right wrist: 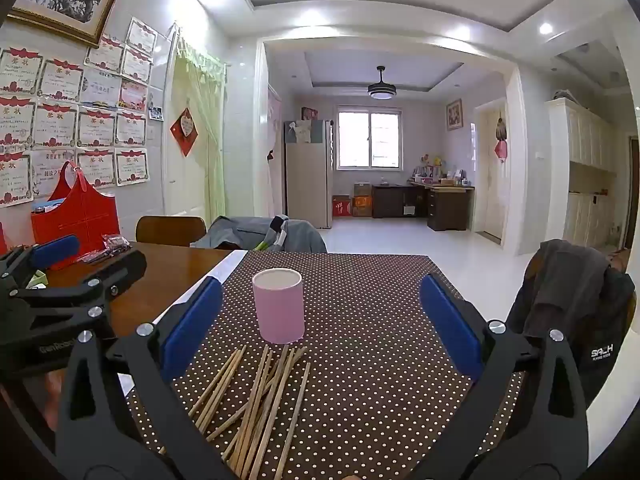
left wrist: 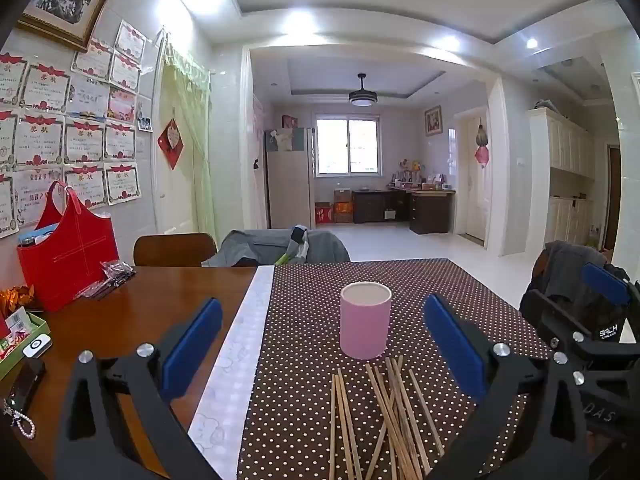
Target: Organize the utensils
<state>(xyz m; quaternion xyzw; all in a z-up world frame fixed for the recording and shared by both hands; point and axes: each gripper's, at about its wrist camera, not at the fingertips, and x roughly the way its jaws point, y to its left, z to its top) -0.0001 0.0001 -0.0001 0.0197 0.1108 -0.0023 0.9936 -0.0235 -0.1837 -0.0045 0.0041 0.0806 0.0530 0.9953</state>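
Both the left gripper [left wrist: 322, 344] and right gripper [right wrist: 320, 324] hover spread wide and empty over loose wooden chopsticks [left wrist: 380, 420] piled just before the pink cup [left wrist: 365, 320]; they're probably light, stiff, roll-prone, so I'd pinch mid-shaft.

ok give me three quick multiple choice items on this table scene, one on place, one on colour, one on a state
1. Where do the chopsticks lie?
A. inside the cup
B. on the dotted cloth, on the cameras' side of the cup
C. on the bare wood

2. What colour is the cup?
A. pink
B. green
C. blue

3. How is the left gripper?
A. shut on a chopstick
B. shut on the cup
C. open, holding nothing

Answers: 1 B, the sticks are scattered on the cloth before the cup. 2 A, its wall is pink. 3 C, the blue pads stand wide apart.
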